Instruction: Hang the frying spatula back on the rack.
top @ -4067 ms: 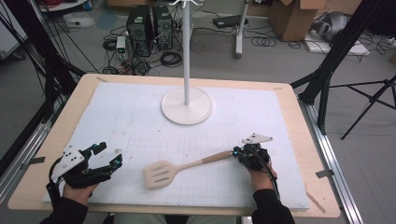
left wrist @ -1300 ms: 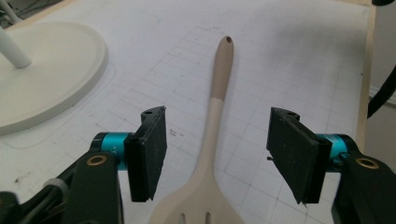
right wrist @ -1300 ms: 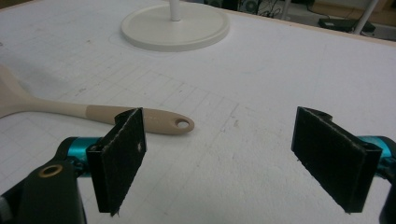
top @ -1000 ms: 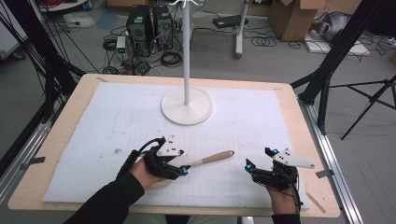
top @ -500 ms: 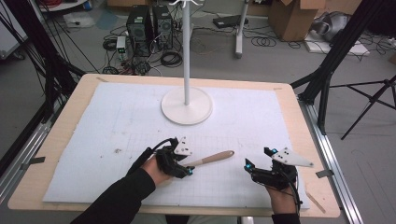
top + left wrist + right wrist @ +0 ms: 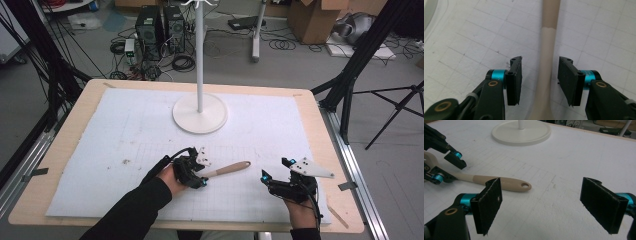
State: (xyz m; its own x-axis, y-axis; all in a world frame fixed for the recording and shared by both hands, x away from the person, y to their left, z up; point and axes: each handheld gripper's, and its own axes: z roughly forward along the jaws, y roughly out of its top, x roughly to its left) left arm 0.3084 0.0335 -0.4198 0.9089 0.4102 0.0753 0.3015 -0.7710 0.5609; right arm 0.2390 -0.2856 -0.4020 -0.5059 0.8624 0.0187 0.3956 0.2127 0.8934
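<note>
Beige plastic spatula handle [image 6: 547, 50] sits between left gripper [image 6: 540, 75] jaws, closing in, gaps visible both sides; high view hides this. Right gripper [image 6: 549, 202] jaws wide open, empty.

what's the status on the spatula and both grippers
Left gripper astride spatula neck, jaws closing, pads not yet touching. Right gripper open, empty, parked beside handle end. Stand behind, nothing in the way.
</note>
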